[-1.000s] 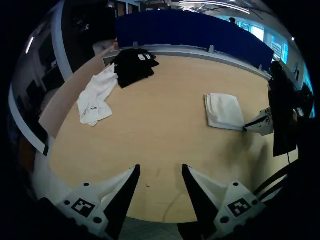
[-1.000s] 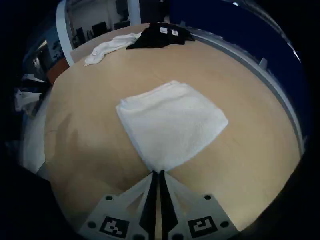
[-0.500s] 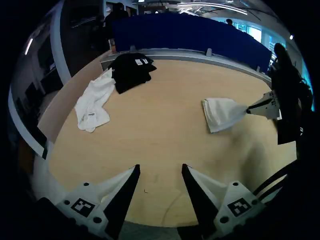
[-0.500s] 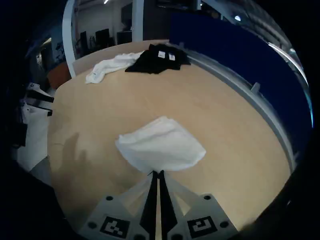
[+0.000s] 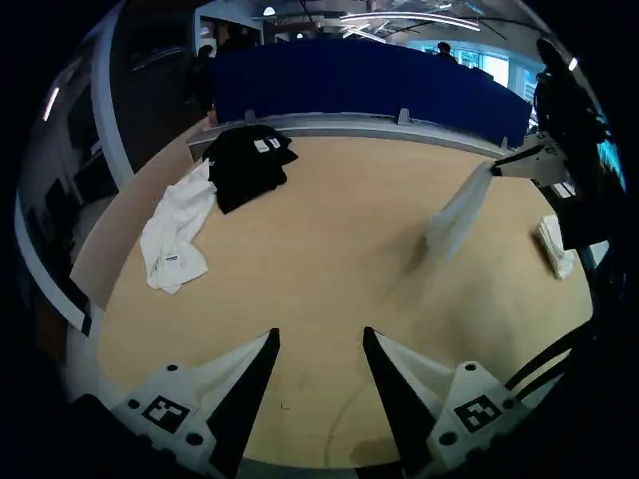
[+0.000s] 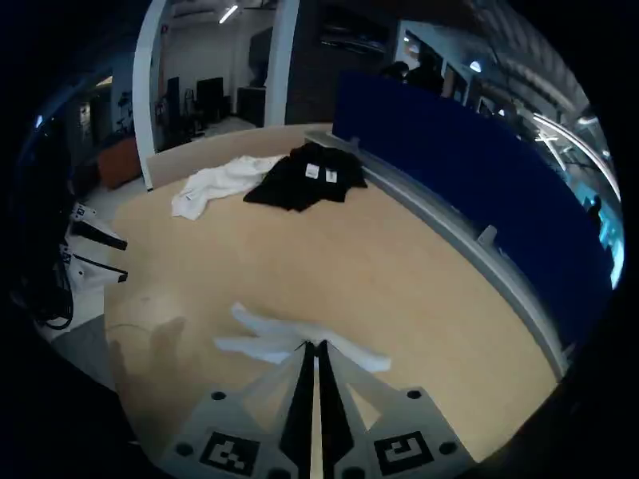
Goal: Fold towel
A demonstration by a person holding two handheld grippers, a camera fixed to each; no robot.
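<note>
Above the wooden table (image 5: 319,239), the white towel (image 5: 458,217) hangs limp from the right gripper (image 6: 312,349), pinched at one corner (soft, light, likely to sag); the left gripper (image 5: 318,339) gapes empty, best taking the opposite corner.

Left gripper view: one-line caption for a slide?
Right tool holds a white towel dangling over the table; left tool open and empty.

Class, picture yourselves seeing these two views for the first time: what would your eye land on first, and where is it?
The white towel hangs over the wooden table from the shut fingers of the right gripper, on the right of the left gripper view. At the table's far end lie a black garment pile and a crumpled white cloth beside it.
</note>
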